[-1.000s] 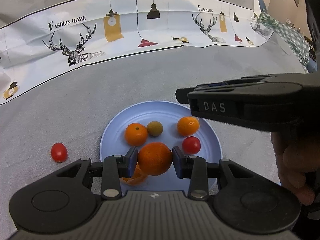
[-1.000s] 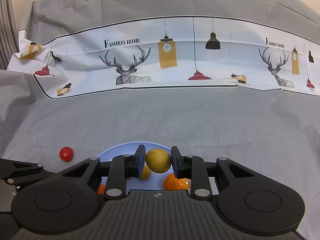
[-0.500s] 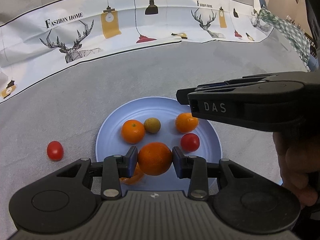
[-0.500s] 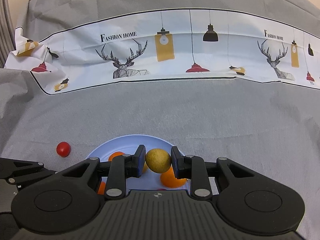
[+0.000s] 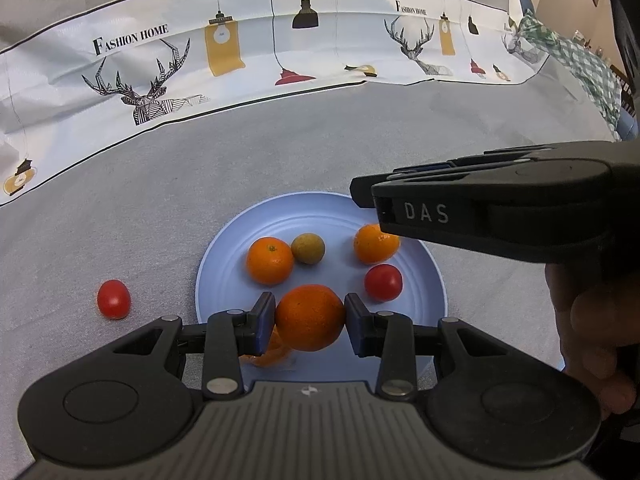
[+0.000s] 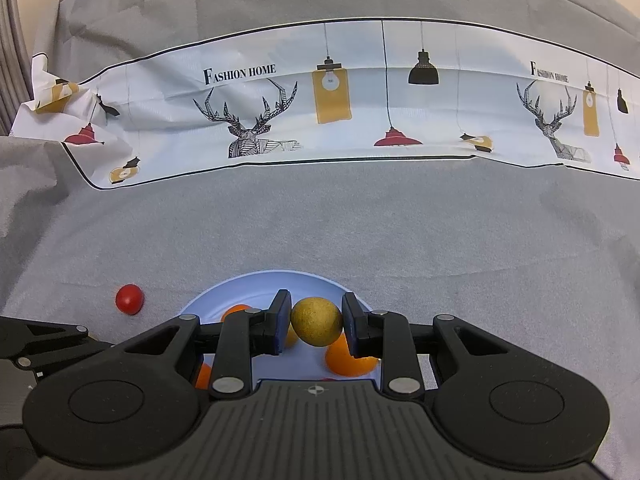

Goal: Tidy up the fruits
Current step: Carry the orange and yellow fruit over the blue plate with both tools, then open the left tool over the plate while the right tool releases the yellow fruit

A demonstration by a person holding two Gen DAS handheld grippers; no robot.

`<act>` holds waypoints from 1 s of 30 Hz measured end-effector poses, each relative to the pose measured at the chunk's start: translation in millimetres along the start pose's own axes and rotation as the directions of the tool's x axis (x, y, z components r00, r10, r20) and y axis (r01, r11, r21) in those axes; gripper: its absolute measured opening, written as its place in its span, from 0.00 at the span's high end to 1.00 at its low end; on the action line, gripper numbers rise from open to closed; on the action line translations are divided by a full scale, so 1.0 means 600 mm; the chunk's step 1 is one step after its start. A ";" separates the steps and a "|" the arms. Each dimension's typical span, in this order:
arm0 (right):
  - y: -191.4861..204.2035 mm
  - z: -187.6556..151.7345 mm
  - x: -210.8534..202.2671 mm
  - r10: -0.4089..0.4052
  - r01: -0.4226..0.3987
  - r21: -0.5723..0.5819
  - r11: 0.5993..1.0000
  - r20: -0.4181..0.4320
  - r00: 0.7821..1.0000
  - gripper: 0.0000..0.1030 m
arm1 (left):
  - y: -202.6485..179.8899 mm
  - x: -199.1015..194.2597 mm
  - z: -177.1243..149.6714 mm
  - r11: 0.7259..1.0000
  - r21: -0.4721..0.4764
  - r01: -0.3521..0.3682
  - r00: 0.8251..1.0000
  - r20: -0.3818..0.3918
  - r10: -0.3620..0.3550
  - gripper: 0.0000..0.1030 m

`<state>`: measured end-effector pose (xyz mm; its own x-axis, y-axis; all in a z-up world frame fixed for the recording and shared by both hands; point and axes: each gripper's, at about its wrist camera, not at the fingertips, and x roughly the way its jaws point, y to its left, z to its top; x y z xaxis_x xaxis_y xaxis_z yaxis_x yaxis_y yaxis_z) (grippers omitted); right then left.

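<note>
Matte black left gripper (image 5: 310, 317) and right gripper (image 6: 316, 322), blue pads (image 5: 267, 322), silver pivot screws, ribbed grey housing, white "DAS" lettering, bare-skinned hand (image 5: 592, 344).

A large orange (image 5: 310, 317) is clamped above the near part of the pale blue plate (image 5: 224, 256), and a tan, rough-skinned round fruit (image 6: 316, 321) is pinched over the plate's middle. On the plate lie two small oranges (image 5: 269, 260) (image 5: 374, 243), a second tan fruit (image 5: 307, 248), a cherry tomato (image 5: 383, 282) toward the right rim and an orange piece (image 5: 272, 354) at the near rim. Another cherry tomato (image 5: 113, 299) lies on the grey cloth (image 5: 120, 208), left of the plate.
</note>
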<state>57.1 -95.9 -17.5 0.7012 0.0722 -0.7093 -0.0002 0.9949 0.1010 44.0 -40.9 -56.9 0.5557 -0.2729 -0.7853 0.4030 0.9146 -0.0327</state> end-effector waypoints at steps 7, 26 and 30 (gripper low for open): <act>-0.001 0.000 -0.001 -0.001 0.001 0.000 1.000 0.000 1.000 0.72 | 0.000 -0.002 0.000 1.000 -0.005 0.003 1.000 0.002 -0.003 0.60; 0.003 0.004 -0.010 -0.030 0.028 0.041 0.999 0.029 0.999 0.44 | 0.041 -0.030 -0.002 0.997 -0.078 -0.025 0.999 0.019 0.027 0.51; 0.006 0.003 -0.014 -0.032 0.030 0.040 0.999 0.040 0.999 0.44 | 0.074 -0.059 -0.004 0.989 -0.131 -0.073 0.996 0.037 0.078 0.70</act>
<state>52.7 -92.8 -10.1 0.7286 0.0375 -0.6839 0.0497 0.9930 0.1074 40.4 10.0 -31.8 0.6119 -0.2115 -0.7621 0.2631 0.9631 -0.0561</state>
